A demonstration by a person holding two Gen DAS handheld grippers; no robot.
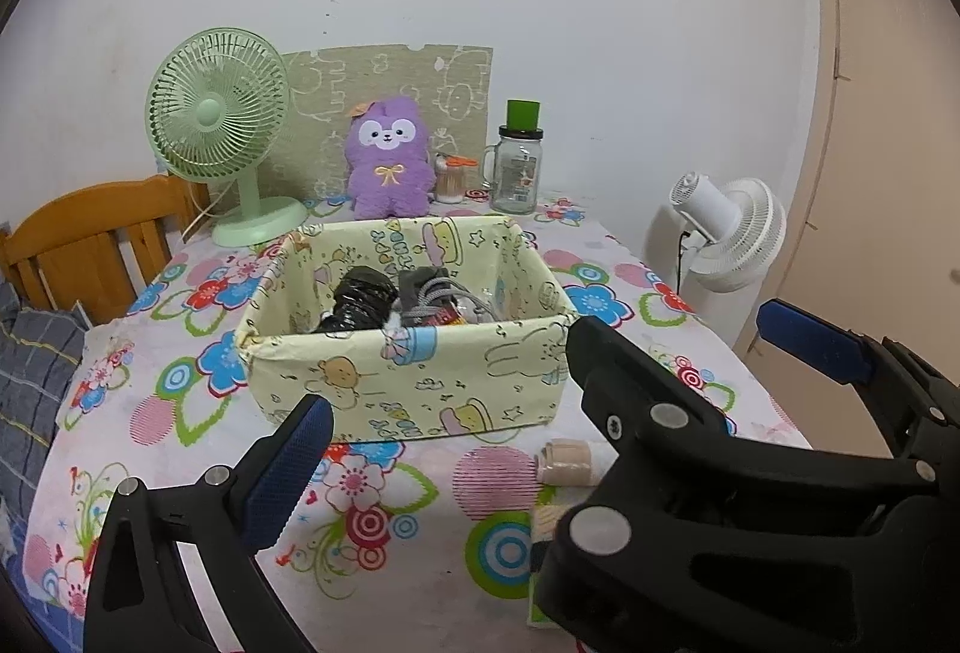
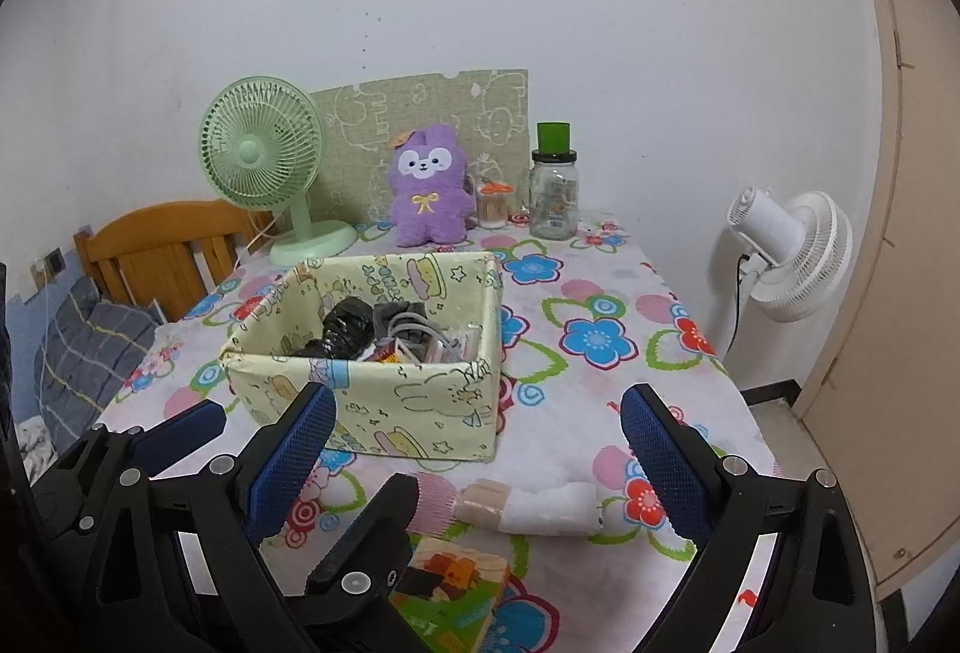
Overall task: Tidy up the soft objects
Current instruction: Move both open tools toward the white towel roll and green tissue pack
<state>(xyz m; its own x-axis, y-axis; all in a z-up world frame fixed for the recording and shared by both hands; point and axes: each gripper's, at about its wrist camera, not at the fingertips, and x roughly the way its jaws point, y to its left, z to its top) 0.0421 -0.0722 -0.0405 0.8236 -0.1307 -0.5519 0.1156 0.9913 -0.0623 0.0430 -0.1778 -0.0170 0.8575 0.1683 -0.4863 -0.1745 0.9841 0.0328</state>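
A pale yellow fabric box [image 1: 408, 383] [image 2: 384, 401] sits mid-table with dark rolled items and cords inside. A rolled white and beige sock [image 2: 534, 509] lies on the cloth in front of it; its beige end shows in the left wrist view [image 1: 567, 464]. A colourful packet [image 2: 456, 587] lies nearer still. A purple plush toy [image 1: 391, 158] [image 2: 427, 185] stands at the back. My left gripper [image 1: 447, 374] is open and empty, before the box. My right gripper [image 2: 480, 452] is open and empty, above the sock.
A green desk fan [image 1: 219, 113] [image 2: 264, 155] stands back left; a glass jar with a green lid [image 1: 517, 161] [image 2: 553, 185] back right. A white floor fan [image 2: 792, 257] stands beyond the table's right edge. A wooden headboard [image 2: 162, 245] is at left.
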